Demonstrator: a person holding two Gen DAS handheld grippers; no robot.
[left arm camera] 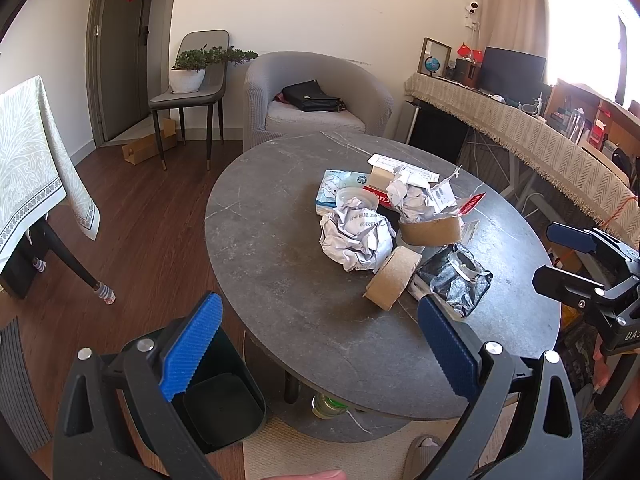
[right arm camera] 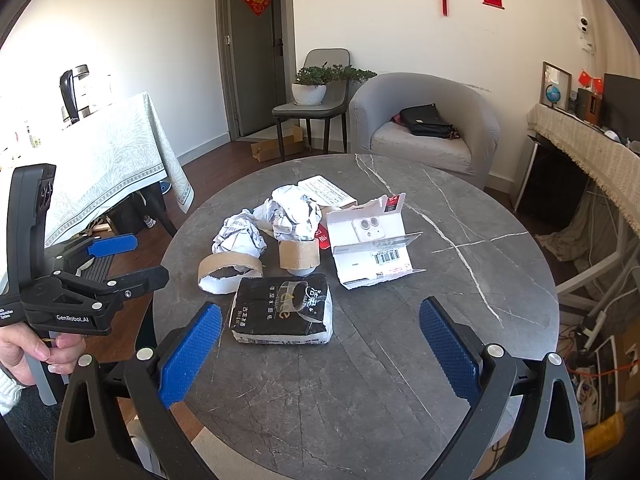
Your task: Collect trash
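Trash heaped on the round desk, both tools empty

Blue-padded fingers of the left hand-held gripper point(left arm camera: 320, 344) stand wide apart with nothing between them, over the near edge of the round grey desk point(left arm camera: 280, 280). Below its left finger a dark green bin point(left arm camera: 224, 408) stands on the floor just beside the desk. Likewise spread and empty, the right hand-held gripper point(right arm camera: 320, 344) hangs above the desk, with a black tissue pack point(right arm camera: 282, 310) lying flat just ahead of its left finger.

Beyond the pack lies the rest of the trash, clustered at the desk's middle: a flattened cardboard tape ring point(right arm camera: 229, 269), an upright cardboard tube point(right arm camera: 299, 255), two crumpled paper balls point(right arm camera: 239, 236) point(right arm camera: 296, 210), and a torn white phone-case package point(right arm camera: 370, 240) to their right. A blue-and-white wipes packet point(left arm camera: 336, 188) lies at the far left of the heap. A person's hand point(right arm camera: 28, 354) grips the left tool's handle
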